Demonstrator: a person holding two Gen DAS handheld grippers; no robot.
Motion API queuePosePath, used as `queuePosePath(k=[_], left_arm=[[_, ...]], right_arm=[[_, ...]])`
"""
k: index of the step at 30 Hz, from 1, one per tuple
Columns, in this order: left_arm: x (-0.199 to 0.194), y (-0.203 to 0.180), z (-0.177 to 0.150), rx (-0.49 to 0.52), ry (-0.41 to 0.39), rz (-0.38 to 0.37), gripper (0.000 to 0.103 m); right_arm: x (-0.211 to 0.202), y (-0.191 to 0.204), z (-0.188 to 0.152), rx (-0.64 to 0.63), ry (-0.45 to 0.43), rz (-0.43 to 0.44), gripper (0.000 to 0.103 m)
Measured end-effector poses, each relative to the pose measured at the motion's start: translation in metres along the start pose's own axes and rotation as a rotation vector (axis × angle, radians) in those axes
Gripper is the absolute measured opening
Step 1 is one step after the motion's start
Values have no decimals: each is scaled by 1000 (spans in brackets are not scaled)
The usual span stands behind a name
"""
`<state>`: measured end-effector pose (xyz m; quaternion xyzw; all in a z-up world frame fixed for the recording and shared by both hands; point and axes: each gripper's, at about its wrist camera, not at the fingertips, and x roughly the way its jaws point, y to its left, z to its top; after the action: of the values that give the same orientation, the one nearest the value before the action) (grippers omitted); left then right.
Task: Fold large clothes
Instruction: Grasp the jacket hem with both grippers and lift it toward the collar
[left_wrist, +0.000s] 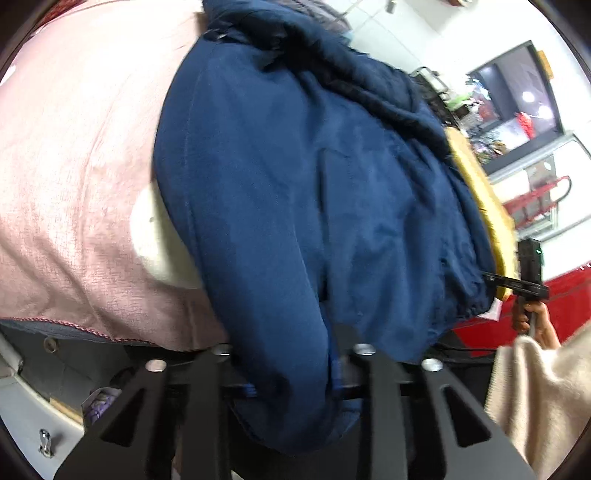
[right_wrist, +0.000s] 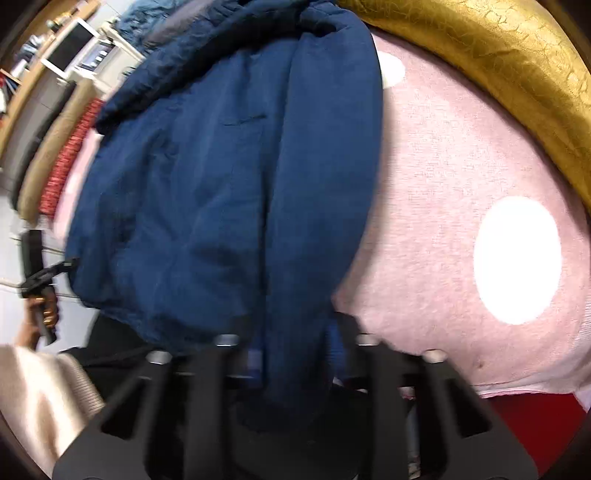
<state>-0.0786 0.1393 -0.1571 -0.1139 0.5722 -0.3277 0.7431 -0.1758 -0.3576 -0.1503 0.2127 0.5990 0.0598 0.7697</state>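
So we've got a big navy jacket (left_wrist: 306, 206) spread over a pink bedspread (left_wrist: 74, 177) with large white dots (right_wrist: 517, 258) on it. In the left wrist view the jacket fills the middle of the frame, running from the top centre down to the bottom edge, with the pink cover on the left side. In the right wrist view it's flipped: the jacket takes the left and centre, and the pink cover sits on the right.

Our left gripper (left_wrist: 295, 373) is at the bottom centre of its own view, jaws pulled in narrow with the jacket's hem bunched between them, so it's pinching fabric. In the other camera it shows up small at the left edge, against the jacket's edge there.

Same deal for our right gripper (right_wrist: 291, 354): bottom centre of its view, jaws narrow, clamped on a fold of the jacket's lower edge. From the left wrist camera we can see it at the right edge, nipping the corner of the jacket, with a hand (left_wrist: 532, 321) on its handle and a cream knit sleeve (left_wrist: 535, 398) below that.

A mustard-yellow cushion (right_wrist: 498, 66) curves across the upper right of the right wrist view, beside the pink cover. Both pictures are a bit motion-blurred.
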Motion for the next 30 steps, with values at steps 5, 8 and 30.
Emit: queuePosePath(k=[5, 8, 30], left_arm=[[-13, -16, -3, 114, 90, 19, 19], [-15, -7, -6, 101, 131, 27, 20], [-86, 1, 166, -34, -296, -25, 19]], right_arm=[[-9, 16, -20, -82, 92, 32, 11], [-12, 12, -34, -44, 108, 79, 11], [-74, 30, 132, -39, -273, 456, 11]])
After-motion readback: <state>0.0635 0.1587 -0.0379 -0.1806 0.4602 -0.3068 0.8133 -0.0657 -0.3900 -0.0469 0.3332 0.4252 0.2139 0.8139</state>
